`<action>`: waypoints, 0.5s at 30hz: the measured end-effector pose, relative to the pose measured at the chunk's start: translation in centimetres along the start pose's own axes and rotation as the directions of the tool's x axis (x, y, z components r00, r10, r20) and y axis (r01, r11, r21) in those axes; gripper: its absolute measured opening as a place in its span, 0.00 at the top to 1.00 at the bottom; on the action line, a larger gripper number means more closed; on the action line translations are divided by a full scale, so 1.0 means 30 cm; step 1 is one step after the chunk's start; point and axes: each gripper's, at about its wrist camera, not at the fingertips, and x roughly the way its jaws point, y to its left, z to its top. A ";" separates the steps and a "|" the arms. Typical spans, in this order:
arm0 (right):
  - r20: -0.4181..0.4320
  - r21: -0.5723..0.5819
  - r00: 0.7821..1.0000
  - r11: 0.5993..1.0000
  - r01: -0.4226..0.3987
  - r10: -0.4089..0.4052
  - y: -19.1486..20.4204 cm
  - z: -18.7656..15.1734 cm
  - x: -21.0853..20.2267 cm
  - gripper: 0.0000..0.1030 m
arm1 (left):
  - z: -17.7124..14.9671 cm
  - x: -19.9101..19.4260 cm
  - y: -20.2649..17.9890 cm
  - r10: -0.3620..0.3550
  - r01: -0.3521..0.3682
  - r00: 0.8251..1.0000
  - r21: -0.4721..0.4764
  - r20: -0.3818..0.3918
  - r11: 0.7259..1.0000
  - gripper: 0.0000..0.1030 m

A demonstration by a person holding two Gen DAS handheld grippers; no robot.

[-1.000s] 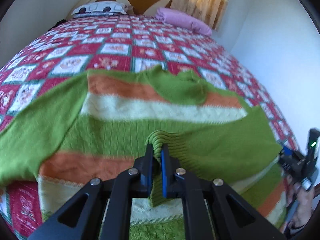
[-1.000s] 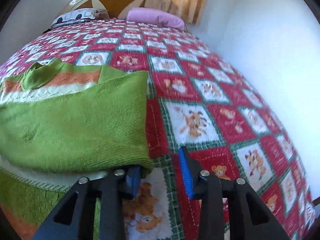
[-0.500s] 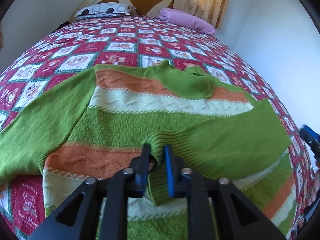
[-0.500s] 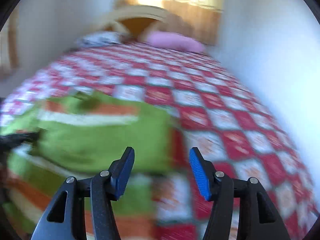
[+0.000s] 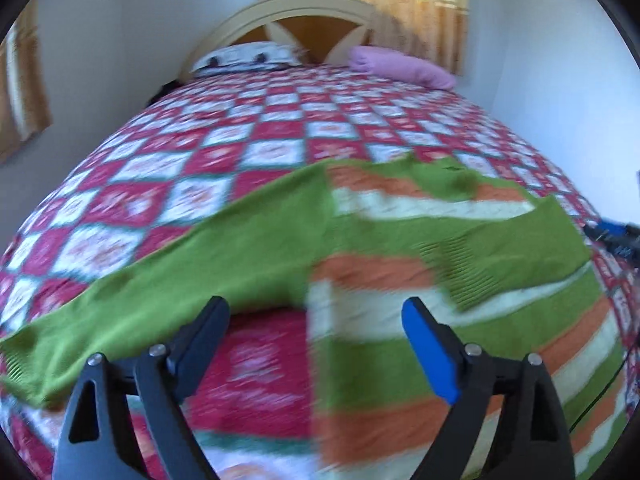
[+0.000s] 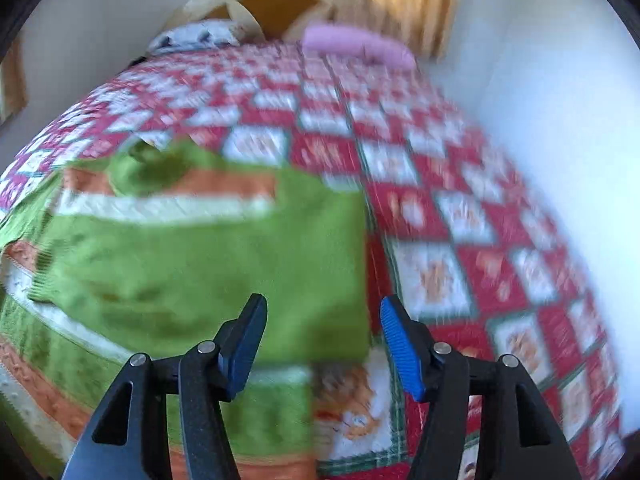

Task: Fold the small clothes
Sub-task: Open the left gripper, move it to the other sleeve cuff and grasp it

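A green knit sweater (image 5: 400, 240) with orange and cream stripes lies flat on the bed. Its right sleeve (image 5: 520, 248) is folded across the body, and its left sleeve (image 5: 180, 280) stretches out to the left. My left gripper (image 5: 316, 312) hovers over the sweater's left side, its jaws opening wide with nothing between them. My right gripper (image 6: 324, 308) hangs above the sweater's (image 6: 200, 264) right edge, jaws opening too and holding nothing. It also shows at the right rim of the left wrist view as a blue-tipped right gripper (image 5: 612, 236).
The bed carries a red, white and green checked bedspread (image 5: 280, 132). A patterned white pillow (image 5: 244, 56) and a pink pillow (image 5: 400, 66) lie by the headboard (image 5: 304, 20). A white wall (image 6: 540, 100) runs along the bed's right side.
My left gripper let go of the sleeve cuff, opened wide and swung left. The cuff now rests on the sweater's body. My right gripper opened wider and rose away from the sweater's edge.
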 end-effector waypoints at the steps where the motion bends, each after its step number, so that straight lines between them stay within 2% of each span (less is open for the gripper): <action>1: 0.007 -0.008 0.999 0.999 -0.053 0.053 0.040 0.024 -0.010 0.37 | -0.013 -0.011 0.040 0.023 -0.023 1.000 -0.017 0.001 1.000 0.12; 2: 0.003 -0.009 0.991 0.991 -0.137 0.137 0.101 0.049 -0.010 0.36 | -0.026 -0.022 0.075 0.047 -0.046 0.999 -0.033 0.003 0.998 0.12; 4: -0.020 -0.019 0.976 0.976 -0.217 0.217 0.193 0.062 0.013 0.36 | -0.050 -0.041 0.149 0.091 -0.090 0.996 -0.066 0.000 0.994 0.12; 7: -0.062 -0.062 0.954 0.953 -0.298 0.294 0.340 0.033 0.077 0.36 | -0.094 -0.067 0.256 0.155 -0.155 0.988 -0.112 -0.011 0.982 0.12; 9: -0.138 -0.062 0.936 0.940 -0.335 0.325 0.410 -0.024 0.143 0.36 | -0.129 -0.084 0.331 0.206 -0.207 0.978 -0.133 -0.022 0.969 0.12; 10: -0.138 -0.076 0.942 0.945 -0.317 0.305 0.435 -0.057 0.148 0.35 | -0.147 -0.092 0.371 0.228 -0.230 0.973 -0.150 -0.031 0.962 0.12; 12: -0.067 -0.153 0.967 0.955 -0.253 0.245 0.477 -0.106 0.128 0.34 | -0.185 -0.107 0.459 0.263 -0.269 0.963 -0.191 -0.054 0.944 0.12; 15: -0.064 -0.177 0.969 0.953 -0.245 0.237 0.488 -0.118 0.117 0.32 | -0.245 -0.140 0.586 0.330 -0.341 0.940 -0.253 -0.085 0.905 0.12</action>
